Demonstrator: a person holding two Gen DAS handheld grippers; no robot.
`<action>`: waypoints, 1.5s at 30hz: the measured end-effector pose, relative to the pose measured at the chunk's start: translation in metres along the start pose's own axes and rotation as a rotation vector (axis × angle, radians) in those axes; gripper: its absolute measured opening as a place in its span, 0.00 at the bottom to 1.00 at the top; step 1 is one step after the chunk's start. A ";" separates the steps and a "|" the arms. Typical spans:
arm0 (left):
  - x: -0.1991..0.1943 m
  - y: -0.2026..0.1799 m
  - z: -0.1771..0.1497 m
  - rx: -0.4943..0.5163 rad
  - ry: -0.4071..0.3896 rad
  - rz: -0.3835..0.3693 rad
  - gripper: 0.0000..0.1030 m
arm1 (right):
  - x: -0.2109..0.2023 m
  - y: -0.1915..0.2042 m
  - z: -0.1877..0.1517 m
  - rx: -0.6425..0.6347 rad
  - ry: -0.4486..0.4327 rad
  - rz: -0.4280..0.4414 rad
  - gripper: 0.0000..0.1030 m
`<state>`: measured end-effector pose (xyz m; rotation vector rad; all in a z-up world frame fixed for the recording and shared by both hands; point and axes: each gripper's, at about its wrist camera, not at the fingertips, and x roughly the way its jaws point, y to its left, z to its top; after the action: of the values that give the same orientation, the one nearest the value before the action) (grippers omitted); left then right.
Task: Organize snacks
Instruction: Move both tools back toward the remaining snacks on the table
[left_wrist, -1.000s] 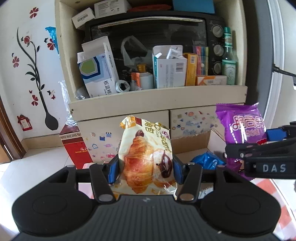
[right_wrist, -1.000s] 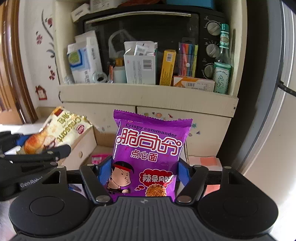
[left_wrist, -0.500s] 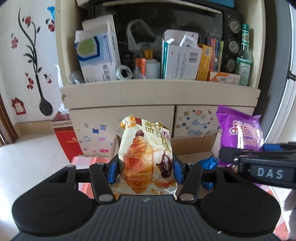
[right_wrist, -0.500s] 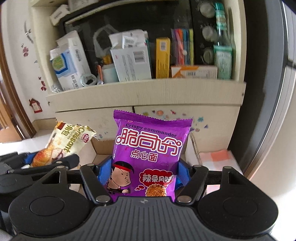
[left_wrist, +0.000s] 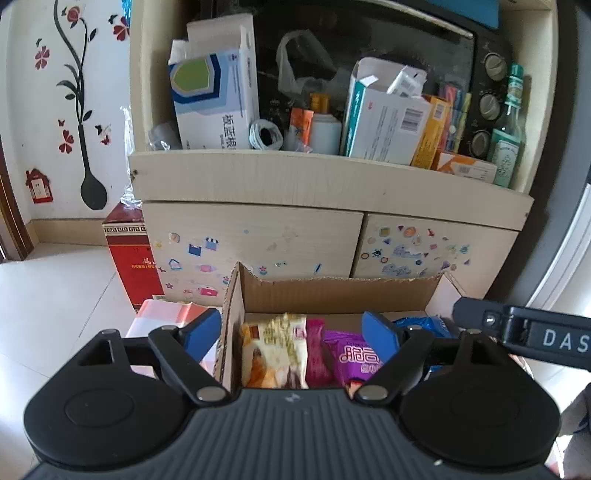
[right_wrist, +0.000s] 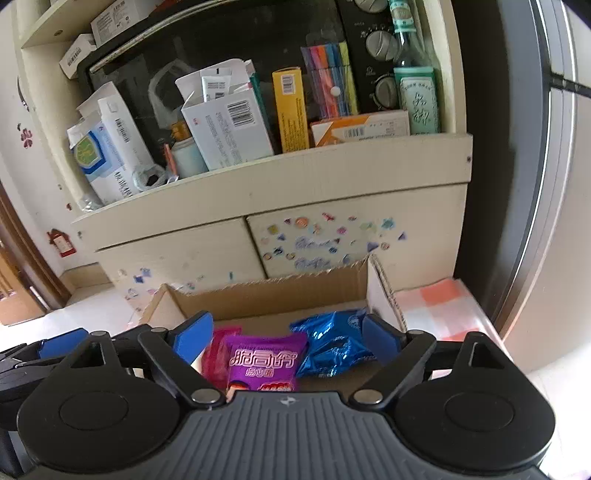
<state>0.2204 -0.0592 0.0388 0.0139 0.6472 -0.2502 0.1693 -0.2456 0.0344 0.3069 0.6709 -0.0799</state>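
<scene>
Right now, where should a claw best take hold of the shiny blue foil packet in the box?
Probably the crinkled upper edge of the shiny blue foil packet, coming from above: it lies in the open-topped brown cardboard box, with the purple noodle snack packet close on its left.

White letters "DAS" stand on the black right gripper (left_wrist: 546, 338). The purple snack packet (right_wrist: 264, 363) carries the Chinese characters "脆司令" and "点心面". Other labels and barcodes are too small to read.

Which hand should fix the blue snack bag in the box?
Probably the right gripper: it is open, and the blue snack bag lies between its fingers in the cardboard box.
</scene>
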 end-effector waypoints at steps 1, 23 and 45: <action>-0.004 0.000 -0.001 0.006 0.000 0.006 0.82 | -0.001 0.001 -0.001 -0.003 0.008 0.003 0.91; -0.078 0.026 -0.074 0.001 0.151 -0.006 0.90 | -0.027 0.025 -0.055 -0.186 0.213 -0.011 0.95; -0.117 0.039 -0.174 -0.043 0.335 -0.040 0.91 | -0.036 0.011 -0.131 -0.131 0.495 -0.032 0.98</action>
<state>0.0359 0.0211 -0.0324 0.0015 0.9864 -0.2755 0.0643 -0.1964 -0.0376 0.1888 1.1669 0.0111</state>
